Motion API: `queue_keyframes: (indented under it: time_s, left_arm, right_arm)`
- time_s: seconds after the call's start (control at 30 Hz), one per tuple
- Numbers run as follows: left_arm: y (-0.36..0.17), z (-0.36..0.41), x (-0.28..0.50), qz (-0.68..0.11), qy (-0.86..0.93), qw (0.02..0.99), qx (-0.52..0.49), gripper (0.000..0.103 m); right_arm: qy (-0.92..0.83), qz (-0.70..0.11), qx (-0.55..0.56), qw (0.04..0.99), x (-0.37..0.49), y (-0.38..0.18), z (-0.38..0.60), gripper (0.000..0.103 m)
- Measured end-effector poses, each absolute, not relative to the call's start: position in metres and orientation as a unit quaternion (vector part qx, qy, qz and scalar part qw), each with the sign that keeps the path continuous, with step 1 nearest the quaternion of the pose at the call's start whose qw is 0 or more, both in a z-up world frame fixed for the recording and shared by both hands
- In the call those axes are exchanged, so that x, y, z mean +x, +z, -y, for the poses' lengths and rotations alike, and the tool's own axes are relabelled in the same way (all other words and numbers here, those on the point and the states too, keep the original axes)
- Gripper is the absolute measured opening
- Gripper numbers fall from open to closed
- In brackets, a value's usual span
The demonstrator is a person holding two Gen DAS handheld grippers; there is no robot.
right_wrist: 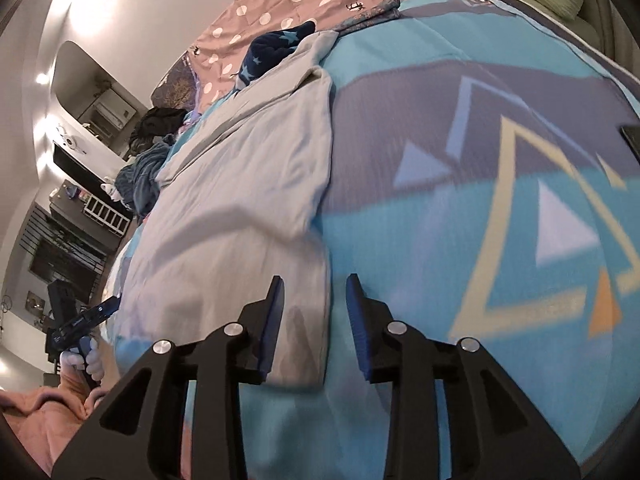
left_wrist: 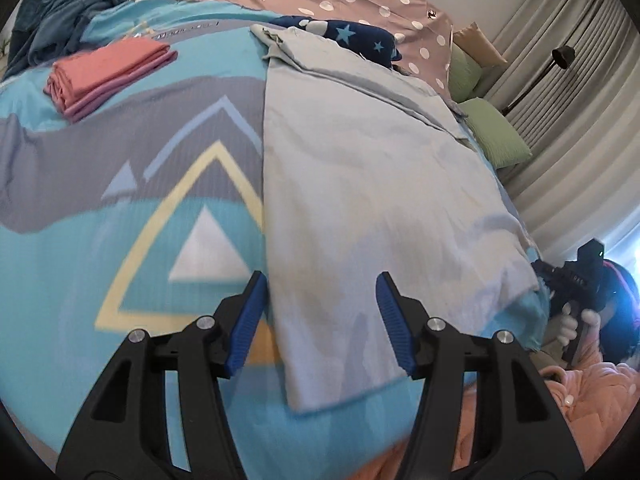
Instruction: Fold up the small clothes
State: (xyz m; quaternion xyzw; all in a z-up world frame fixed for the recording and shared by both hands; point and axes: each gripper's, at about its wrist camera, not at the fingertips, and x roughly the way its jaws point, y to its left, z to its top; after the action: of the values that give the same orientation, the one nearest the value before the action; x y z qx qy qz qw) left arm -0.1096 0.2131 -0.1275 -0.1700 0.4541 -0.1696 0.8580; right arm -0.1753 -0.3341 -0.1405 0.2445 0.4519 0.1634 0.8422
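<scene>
Pale blue garment point(left_wrist: 360, 200) spread flat on your patterned bedspread point(left_wrist: 120, 240), your left gripper point(left_wrist: 320, 320) fingers parted over its near edge, your right gripper point(right_wrist: 314, 320) likewise released, 1 folded pink stack point(left_wrist: 104, 76) well apart.

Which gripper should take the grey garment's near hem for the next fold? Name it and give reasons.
Probably left. The left gripper hangs open over the grey garment, hem between its fingers. The right gripper, also open, straddles the garment's side edge, half over the bedspread.

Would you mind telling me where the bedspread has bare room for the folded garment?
Free: the turquoise triangle-print bedspread between the folded pink cloth stack and the pale grey-blue garment. Crowded: the far edge, around the navy star-print cloth.
</scene>
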Motion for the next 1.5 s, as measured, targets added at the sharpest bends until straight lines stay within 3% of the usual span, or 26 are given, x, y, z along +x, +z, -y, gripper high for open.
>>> queue_keyframes:
  time_s: [0.2, 0.37, 0.43, 0.47, 0.5, 0.57, 0.8, 1.03, 1.13, 1.2, 1.23, 1.3, 1.5]
  left_arm:
    - [-0.131, -0.216, -0.132, -0.459, -0.181, 0.85, -0.185, 0.058]
    - [-0.14, -0.216, -0.126, -0.438, -0.21, 0.839, -0.246, 0.056]
    - [-0.142, -0.215, -0.12, -0.432, -0.221, 0.834, -0.264, 0.037]
    - [-0.145, -0.213, -0.116, -0.436, -0.224, 0.826, -0.277, 0.016]
    - [-0.147, -0.212, -0.114, -0.436, -0.225, 0.823, -0.287, 0.008]
    - [-0.141, -0.213, -0.116, -0.419, -0.23, 0.824, -0.305, 0.006]
    - [-0.064, -0.229, -0.144, -0.302, -0.247, 0.87, -0.303, 0.004]
    - [-0.111, -0.228, -0.139, -0.365, -0.205, 0.854, -0.308, 0.004]
    - [-0.13, -0.228, -0.141, -0.394, -0.181, 0.849, -0.302, 0.009]
    - [-0.131, -0.228, -0.143, -0.403, -0.152, 0.859, -0.278, 0.049]
    - [-0.129, -0.229, -0.144, -0.403, -0.142, 0.864, -0.267, 0.054]
    - [-0.128, -0.23, -0.146, -0.406, -0.141, 0.868, -0.25, 0.057]
    - [-0.139, -0.227, -0.144, -0.42, -0.158, 0.86, -0.244, 0.062]
  right_arm:
    - [0.182, -0.457, 0.256, 0.832, -0.203, -0.147, 0.331, 0.036]
    - [0.229, -0.446, 0.299, 0.812, -0.18, -0.154, 0.33, 0.046]
    - [0.241, -0.439, 0.321, 0.804, -0.17, -0.156, 0.329, 0.046]
    - [0.248, -0.435, 0.335, 0.798, -0.164, -0.156, 0.327, 0.045]
    - [0.251, -0.433, 0.343, 0.795, -0.163, -0.155, 0.327, 0.033]
    - [0.262, -0.434, 0.368, 0.78, -0.16, -0.153, 0.325, 0.011]
    - [0.29, -0.319, 0.387, 0.815, -0.18, -0.084, 0.342, 0.008]
    - [0.232, -0.393, 0.38, 0.805, -0.173, -0.126, 0.338, 0.008]
    - [0.2, -0.425, 0.363, 0.805, -0.17, -0.142, 0.339, 0.013]
    - [0.188, -0.437, 0.342, 0.81, -0.169, -0.142, 0.338, 0.019]
    - [0.188, -0.44, 0.336, 0.811, -0.17, -0.141, 0.336, 0.025]
    - [0.194, -0.442, 0.329, 0.811, -0.17, -0.14, 0.335, 0.033]
    - [0.217, -0.447, 0.334, 0.801, -0.164, -0.153, 0.341, 0.036]
